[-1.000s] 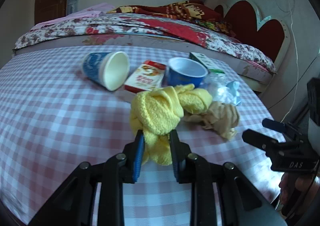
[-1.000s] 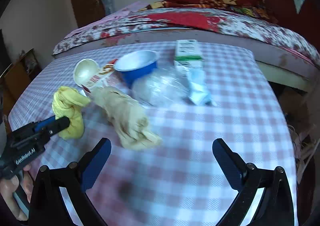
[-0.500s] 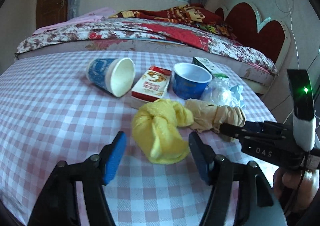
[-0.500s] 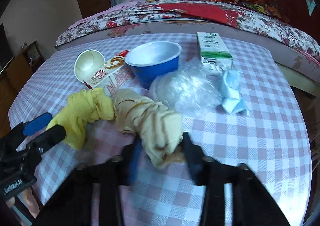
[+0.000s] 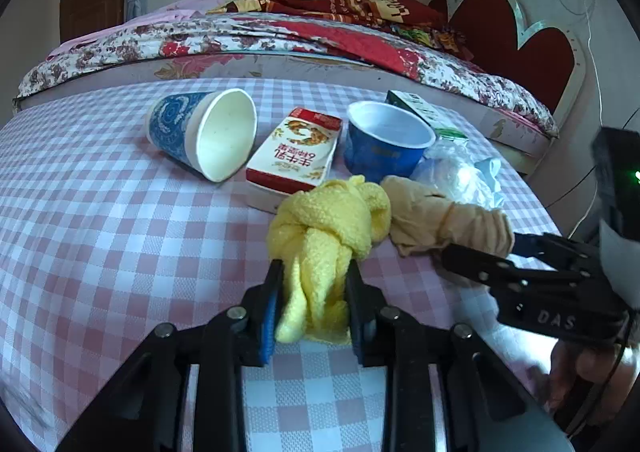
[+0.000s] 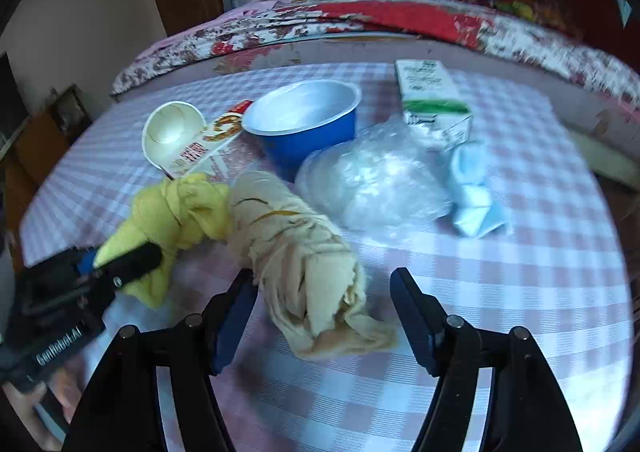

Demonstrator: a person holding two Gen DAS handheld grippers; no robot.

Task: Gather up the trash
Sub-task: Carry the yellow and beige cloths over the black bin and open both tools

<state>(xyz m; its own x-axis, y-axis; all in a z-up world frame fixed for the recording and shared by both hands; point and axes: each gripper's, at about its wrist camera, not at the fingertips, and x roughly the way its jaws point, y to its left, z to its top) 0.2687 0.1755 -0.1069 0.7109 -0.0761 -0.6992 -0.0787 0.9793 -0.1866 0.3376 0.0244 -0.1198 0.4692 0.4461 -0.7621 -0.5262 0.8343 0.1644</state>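
The yellow cloth, twisted into a knot, lies near the middle of the bench on its pink-and-white checked cover. The left tool is closing, with the cloth's near tail between its blue pads, which press on the fabric from both sides. Touching the yellow cloth on its right is a rolled beige cloth. The right tool has its jaws parting: the left pad sits against the roll, the right pad stands clear of it with a gap, so the roll lies between them without being pinched.

Just behind the two cloths, toward the far edge of the bench, stand or lie the other things: a blue paper cup tipped on its side with its mouth facing the camera, a red-and-white carton lying flat, an upright blue bowl, a crumpled clear plastic bag, a light-blue face mask and a green-and-white carton lying flat nearest the far right corner. Beyond the bench is a bed with a floral cover.
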